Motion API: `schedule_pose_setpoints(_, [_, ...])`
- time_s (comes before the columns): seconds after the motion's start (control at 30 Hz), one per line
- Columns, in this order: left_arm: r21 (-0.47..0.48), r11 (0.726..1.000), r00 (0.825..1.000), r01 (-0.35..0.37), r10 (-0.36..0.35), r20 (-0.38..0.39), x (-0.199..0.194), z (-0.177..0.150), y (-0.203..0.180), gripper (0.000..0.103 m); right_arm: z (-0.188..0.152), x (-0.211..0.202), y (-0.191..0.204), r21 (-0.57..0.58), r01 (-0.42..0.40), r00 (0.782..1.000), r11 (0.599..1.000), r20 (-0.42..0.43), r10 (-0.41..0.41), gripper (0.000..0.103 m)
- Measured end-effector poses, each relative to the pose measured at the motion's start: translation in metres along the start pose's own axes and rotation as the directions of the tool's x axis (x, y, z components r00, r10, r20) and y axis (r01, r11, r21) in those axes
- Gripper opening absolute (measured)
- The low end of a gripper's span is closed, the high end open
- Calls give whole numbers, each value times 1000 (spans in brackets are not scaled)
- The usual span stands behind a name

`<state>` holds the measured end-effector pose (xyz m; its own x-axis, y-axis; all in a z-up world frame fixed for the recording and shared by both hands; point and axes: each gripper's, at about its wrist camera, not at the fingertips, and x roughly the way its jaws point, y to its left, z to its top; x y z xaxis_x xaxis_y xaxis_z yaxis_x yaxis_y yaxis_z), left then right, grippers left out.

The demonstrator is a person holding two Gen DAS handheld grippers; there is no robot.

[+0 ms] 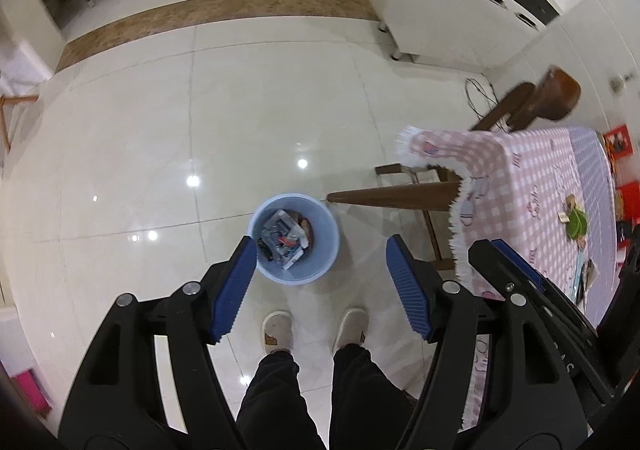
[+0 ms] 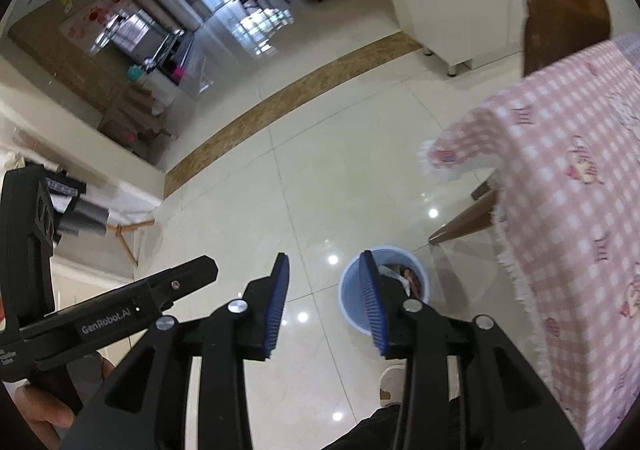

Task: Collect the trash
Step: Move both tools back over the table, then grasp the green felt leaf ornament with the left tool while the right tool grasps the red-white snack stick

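Observation:
A light blue bin [image 1: 320, 268] stands on the tiled floor beside the table, with mixed trash [image 1: 284, 240] in it. My left gripper [image 1: 320, 246] hangs above the bin, pointing steeply down, open with nothing between its blue pads. My right gripper [image 2: 323, 256] is also open and empty, high over the floor, with the bin [image 2: 352, 304] just right of its right finger and partly hidden by it. On the pink checked tablecloth [image 1: 532, 186] lie a green scrap [image 1: 576, 224] and some paper wrappers [image 1: 584, 274].
The person's two feet in pale slippers [image 1: 276, 330] stand just short of the bin. A wooden table leg [image 1: 396, 198] points at the bin's rim. A brown chair [image 1: 556, 98] and a white cabinet [image 1: 440, 22] stand beyond the table.

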<state>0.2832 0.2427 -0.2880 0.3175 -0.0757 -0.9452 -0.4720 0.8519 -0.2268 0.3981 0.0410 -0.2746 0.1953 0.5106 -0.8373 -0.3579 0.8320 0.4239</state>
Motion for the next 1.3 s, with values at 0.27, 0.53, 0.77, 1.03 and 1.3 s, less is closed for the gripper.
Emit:
schedule_pose_setpoints(0.27, [214, 974, 997, 73, -66, -36, 23, 4, -131, 66, 9, -54, -114, 173, 88, 992, 981, 79, -103, 36])
schedule_pose_setpoints(0.53, [393, 901, 981, 183, -143, -128, 64, -10, -296, 66, 2, -129, -256, 341, 217, 947, 915, 153, -282, 36])
schedule_pose_setpoints(0.77, [482, 843, 967, 240, -166, -191, 106, -25, -413, 66, -2, -166, -365, 437, 279, 918, 855, 140, -371, 36])
schedule_pose_setpoints(1.03, [515, 830, 971, 213, -123, -203, 148, -27, -476, 66, 12, -169, -433, 457, 278, 916, 845, 139, -376, 36])
schedule_pose_setpoints(1.3, [576, 796, 974, 188, -78, -211, 167, -24, -501, 25, 28, -157, -457, 454, 235, 932, 860, 146, -332, 36])
